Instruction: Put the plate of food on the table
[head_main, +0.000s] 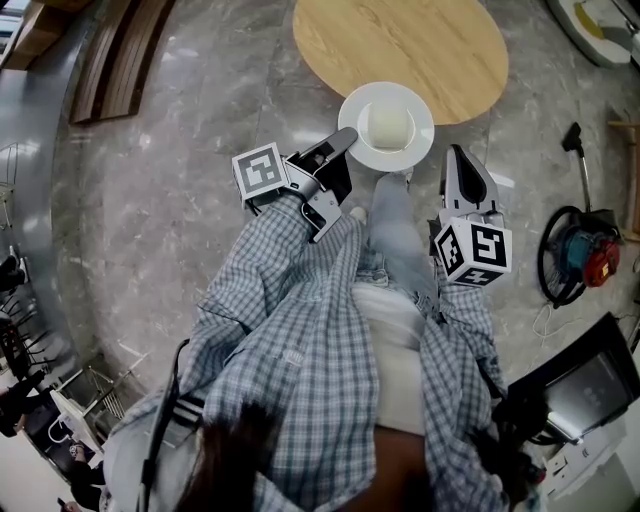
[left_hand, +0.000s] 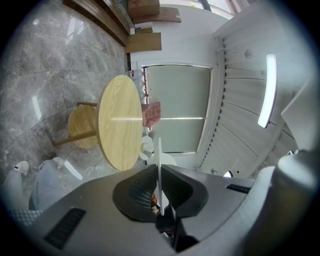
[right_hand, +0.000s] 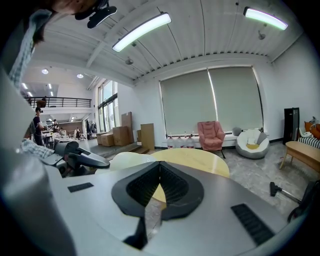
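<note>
White plate (head_main: 423, 137), pinched by the left hand-held gripper (head_main: 346, 138), holds a pale mound (head_main: 388, 122).

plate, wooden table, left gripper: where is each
plate (head_main: 421, 140): head view, bare right rim
wooden table (head_main: 400, 45): head view, middle of its top
left gripper (head_main: 347, 138): head view, tips shut on the plate's left rim

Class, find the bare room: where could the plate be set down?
The whole table top shows bare, from its near edge by the plate to the far side. Crowded: that near edge, where the left claw grips the plate.
</note>
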